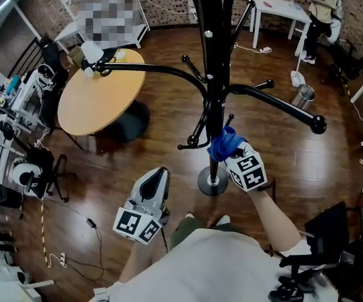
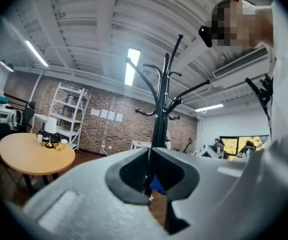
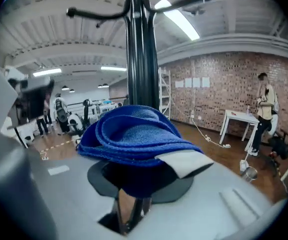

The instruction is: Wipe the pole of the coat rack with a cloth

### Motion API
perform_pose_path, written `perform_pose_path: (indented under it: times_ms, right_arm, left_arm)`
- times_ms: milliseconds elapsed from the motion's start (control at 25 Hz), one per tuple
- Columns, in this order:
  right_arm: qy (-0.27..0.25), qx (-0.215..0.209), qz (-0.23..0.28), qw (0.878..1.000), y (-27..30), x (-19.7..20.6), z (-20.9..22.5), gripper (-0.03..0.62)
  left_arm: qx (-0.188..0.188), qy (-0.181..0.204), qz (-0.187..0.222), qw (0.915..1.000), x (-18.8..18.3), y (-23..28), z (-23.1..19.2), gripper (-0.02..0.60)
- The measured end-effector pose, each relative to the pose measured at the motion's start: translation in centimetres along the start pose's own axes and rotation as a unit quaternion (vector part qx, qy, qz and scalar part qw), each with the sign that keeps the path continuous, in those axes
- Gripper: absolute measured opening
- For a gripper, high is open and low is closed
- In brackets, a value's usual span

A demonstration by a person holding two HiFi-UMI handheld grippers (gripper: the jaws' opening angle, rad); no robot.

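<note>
The black coat rack pole (image 1: 214, 74) rises from its round base (image 1: 212, 182) on the wooden floor, with curved hooks spreading left and right. A folded blue cloth (image 1: 224, 145) rests against the lower pole, just above the base, and my right gripper (image 1: 229, 152) is shut on it. In the right gripper view the cloth (image 3: 134, 134) bulges out over the jaws, with the pole (image 3: 141, 59) directly behind it. My left gripper (image 1: 160, 172) hangs shut and empty to the left of the base, apart from the pole (image 2: 159, 119), which stands ahead of it.
A round wooden table (image 1: 99, 93) with a small lamp stands to the left of the rack. A white table (image 1: 282, 8), a person (image 1: 323, 8) and a metal bin (image 1: 304, 96) are at the back right. Equipment racks line the left wall. A dark chair (image 1: 332, 244) sits at lower right.
</note>
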State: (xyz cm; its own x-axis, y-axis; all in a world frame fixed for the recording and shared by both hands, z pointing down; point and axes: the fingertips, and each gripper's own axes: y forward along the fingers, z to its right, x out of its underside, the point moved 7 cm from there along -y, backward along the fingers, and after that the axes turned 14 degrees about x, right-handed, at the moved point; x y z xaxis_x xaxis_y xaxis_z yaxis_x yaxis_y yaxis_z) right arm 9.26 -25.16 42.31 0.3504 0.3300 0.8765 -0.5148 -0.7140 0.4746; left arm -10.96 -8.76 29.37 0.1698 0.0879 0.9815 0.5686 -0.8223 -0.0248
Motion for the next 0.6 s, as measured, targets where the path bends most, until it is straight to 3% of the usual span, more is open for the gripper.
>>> perform_pose_path:
  times_ms: [120,280,400,520,600]
  right_arm:
    - [-0.01,-0.003,-0.03,0.999,2.5,2.1,-0.5,0.101]
    - [0.02,-0.014,0.001,1.0,1.4,1.8,-0.5,0.101]
    - [0.054,-0.043,0.094,0.993,-4.0,-0.7,-0.7,0.1]
    - [0.052,-0.068,0.202,0.976,-11.7,-4.9,-1.9,0.1]
    - [0.045,-0.087,0.248,0.964,-16.1,-6.4,-3.3,0.1]
  left_arm:
    - [-0.008,-0.005,0.001,1.0,0.1,0.0,0.2,0.018]
    - [-0.011,-0.002,-0.003,0.9999,-0.1,0.0,1.0,0.018]
    - [-0.023,0.003,0.001,0.9997,0.3,-0.9,1.6,0.018]
    - [-0.03,0.02,0.01,0.9993,-0.4,-1.6,2.3,0.018]
    - [-0.016,0.033,0.023,0.9991,-1.3,-2.0,3.1,0.018]
